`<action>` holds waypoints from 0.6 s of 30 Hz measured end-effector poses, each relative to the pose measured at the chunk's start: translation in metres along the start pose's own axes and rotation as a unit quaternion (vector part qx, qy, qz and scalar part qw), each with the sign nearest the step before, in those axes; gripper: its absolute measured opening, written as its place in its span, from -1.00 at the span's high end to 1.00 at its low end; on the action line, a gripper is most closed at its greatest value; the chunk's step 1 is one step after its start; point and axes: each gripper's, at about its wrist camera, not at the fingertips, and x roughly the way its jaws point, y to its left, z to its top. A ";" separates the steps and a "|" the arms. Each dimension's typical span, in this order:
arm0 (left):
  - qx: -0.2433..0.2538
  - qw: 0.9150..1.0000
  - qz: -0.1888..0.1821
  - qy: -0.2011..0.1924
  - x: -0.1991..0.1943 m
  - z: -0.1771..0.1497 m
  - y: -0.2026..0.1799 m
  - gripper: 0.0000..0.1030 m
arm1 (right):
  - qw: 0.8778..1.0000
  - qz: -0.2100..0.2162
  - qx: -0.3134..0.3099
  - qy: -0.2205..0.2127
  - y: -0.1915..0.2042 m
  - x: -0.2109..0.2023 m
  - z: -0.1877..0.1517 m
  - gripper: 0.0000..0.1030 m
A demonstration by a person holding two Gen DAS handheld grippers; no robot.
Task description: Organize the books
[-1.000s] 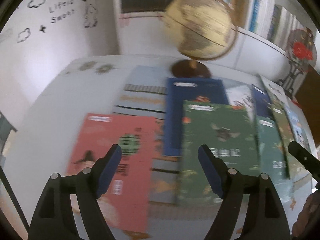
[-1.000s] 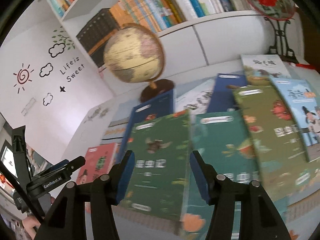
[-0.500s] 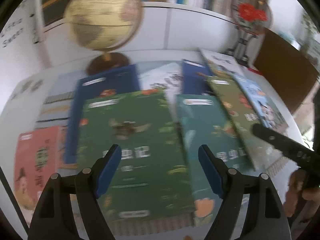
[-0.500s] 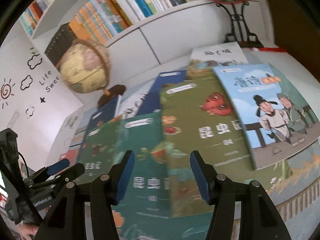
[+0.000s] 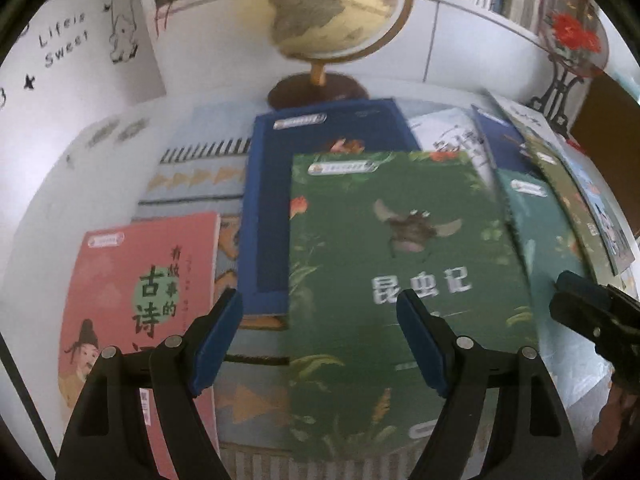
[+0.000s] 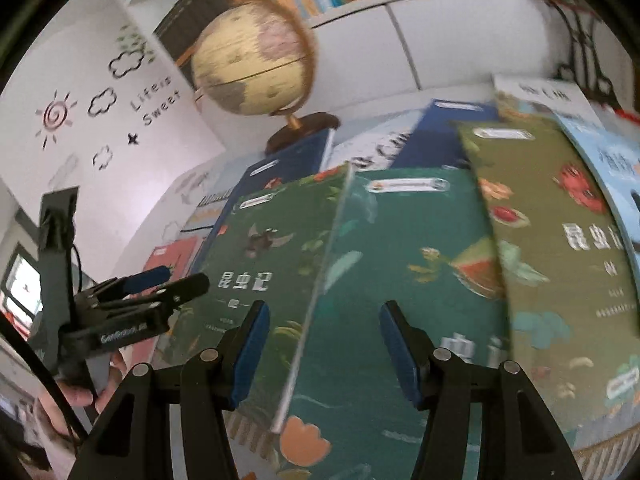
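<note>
White shelving packed with books runs behind a globe (image 5: 320, 12) at the back of the table (image 5: 52, 184), ahead of both tongs. Left gripper (image 5: 320, 336) tilts steeply down, jaws spread with nothing pinched, hanging over the green insect book (image 5: 400, 248), with the pink book (image 5: 136, 288) off to its left. Right gripper (image 6: 324, 344) angles down too, jaws apart and empty, above the seam between that green book and the teal book (image 6: 400, 260). Olive book (image 6: 552, 240) sits right of it.
</note>
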 end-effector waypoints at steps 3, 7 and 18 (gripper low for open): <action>0.005 1.000 0.007 0.019 0.009 -0.005 0.001 -0.51 | 1.000 -0.009 -0.013 0.003 0.010 0.007 -0.003 -0.09; -0.005 1.000 -0.017 0.025 0.008 -0.008 0.003 -0.52 | 0.998 -0.029 -0.049 0.019 0.023 0.011 -0.009 -0.09; 0.000 0.996 -0.077 0.041 0.014 -0.014 -0.006 -0.55 | 0.995 0.024 -0.049 0.079 0.026 0.009 -0.019 -0.12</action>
